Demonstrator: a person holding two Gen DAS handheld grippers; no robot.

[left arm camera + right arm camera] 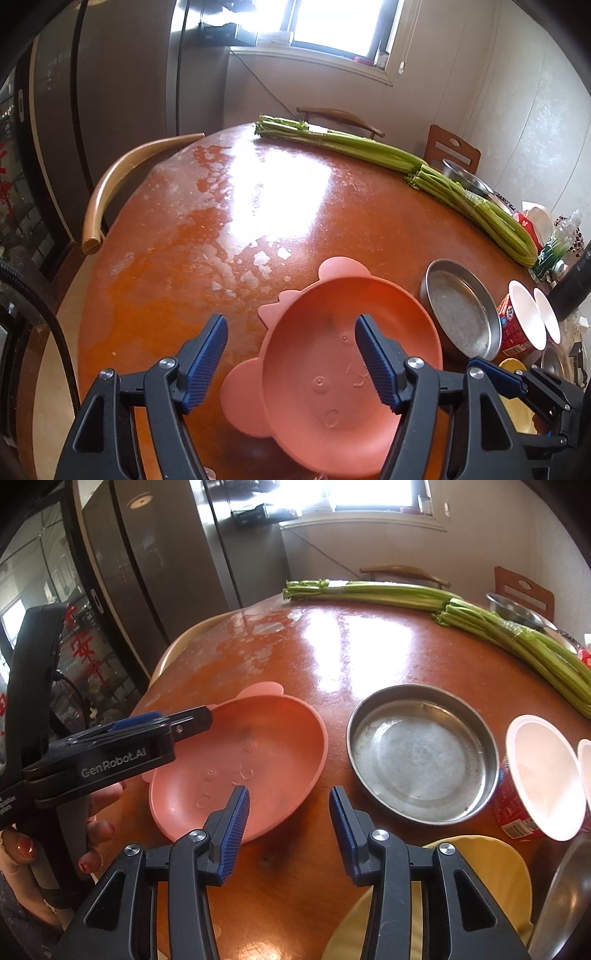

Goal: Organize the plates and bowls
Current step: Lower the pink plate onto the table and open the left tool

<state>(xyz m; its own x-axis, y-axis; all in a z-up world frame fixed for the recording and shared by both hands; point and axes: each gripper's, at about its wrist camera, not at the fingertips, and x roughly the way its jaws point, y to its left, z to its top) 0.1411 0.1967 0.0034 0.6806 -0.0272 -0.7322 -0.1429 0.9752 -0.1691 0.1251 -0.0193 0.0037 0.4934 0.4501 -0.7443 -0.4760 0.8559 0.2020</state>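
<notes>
A pink plate [332, 369] [258, 746] with rounded ears lies on the round wooden table [221, 240]. My left gripper [291, 325] [199, 720] hovers open over the plate's left rim, one finger above the inside and one outside it, pads not touching. Right of the pink plate sits a round steel pan [461, 314] [421, 753]. My right gripper [289, 794] stands with its jaws apart and nothing between them, above bare table between the plate and the pan. A yellow plate [491, 864] [513, 365] lies under its right finger.
Two white-lidded noodle cups [543, 775] stand right of the pan. Long celery stalks [517, 635] [369, 147] cross the far side, with a steel bowl [517, 609] behind. Chairs ring the table. A person's hand [99, 827] holds the left gripper.
</notes>
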